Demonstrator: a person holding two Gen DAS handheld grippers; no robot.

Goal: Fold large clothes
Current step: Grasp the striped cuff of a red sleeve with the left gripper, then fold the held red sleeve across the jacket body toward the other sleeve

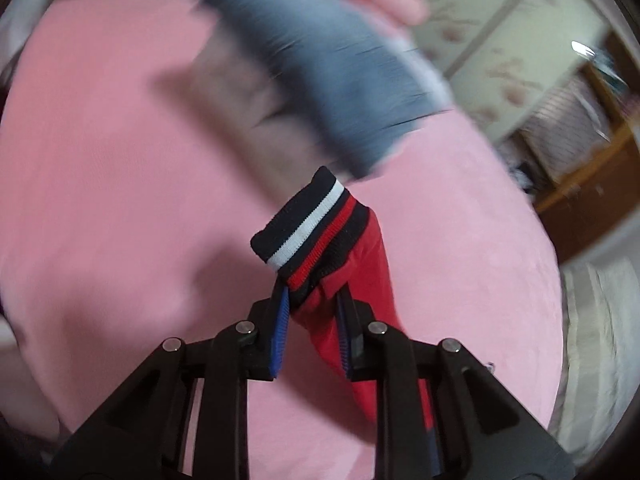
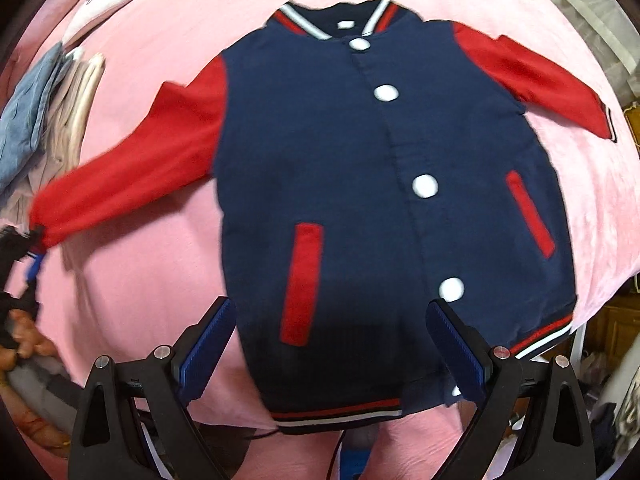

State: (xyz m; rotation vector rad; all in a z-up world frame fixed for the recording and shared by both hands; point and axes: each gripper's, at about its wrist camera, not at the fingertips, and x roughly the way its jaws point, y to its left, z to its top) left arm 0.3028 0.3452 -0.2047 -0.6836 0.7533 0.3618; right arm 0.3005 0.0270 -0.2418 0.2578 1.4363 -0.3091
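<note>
Red sleeve cuff [image 1: 308, 232] is clamped by the left gripper [image 1: 312, 320]; the right gripper [image 2: 328, 344] is held apart above the jacket [image 2: 360, 180].

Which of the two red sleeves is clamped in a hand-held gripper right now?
The sleeve on the picture's left in the right wrist view: the left hand-held gripper pinches its striped cuff. The other sleeve lies free.

Soft, even indoor light with no glare. Left wrist view is motion-smeared, worst on the grey cloth [image 1: 320, 76] toward 12 o'clock. Right wrist view is sharper; the jacket [image 2: 360, 184] darkens with shadow toward 6 o'clock. Fisheye bending and black corners frame both.
</note>
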